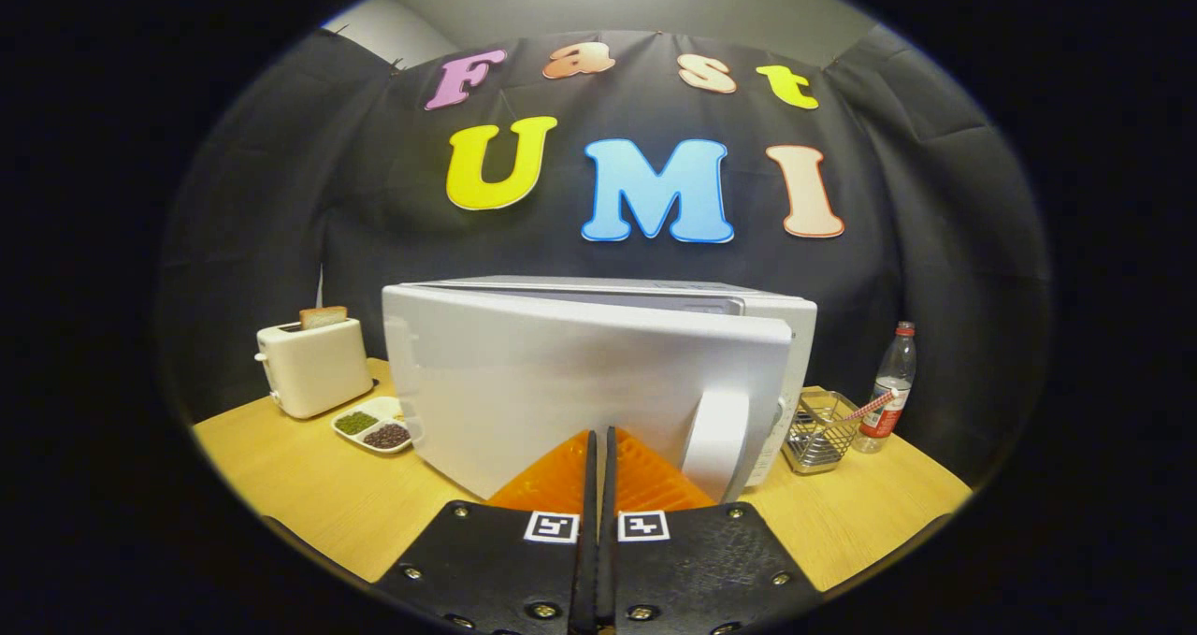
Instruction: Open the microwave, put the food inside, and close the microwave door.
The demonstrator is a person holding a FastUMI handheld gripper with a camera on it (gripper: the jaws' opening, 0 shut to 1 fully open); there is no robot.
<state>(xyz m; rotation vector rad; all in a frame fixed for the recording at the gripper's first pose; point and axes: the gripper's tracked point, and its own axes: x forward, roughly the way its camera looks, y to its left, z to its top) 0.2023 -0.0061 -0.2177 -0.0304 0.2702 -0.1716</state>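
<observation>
— Where does the gripper view sit?
— Low over the wooden table [309,485], riding on the gripper [598,443], fingers pressed together, facing the booth wall.
— How near?
— Close against the microwave door [561,382]

Microwave [561,382]: smooth white plastic-look door, satin sheen. Toaster [313,366]: glossy cream plastic. Bench [327,485]: light wood-grain, matt. Basket [821,432]: bare metal wire mesh. Bottle [890,387]: clear plastic, paper label. Wall: matt black cloth, creased. Fingers [598,443], pressed together: ribbed surface.
</observation>
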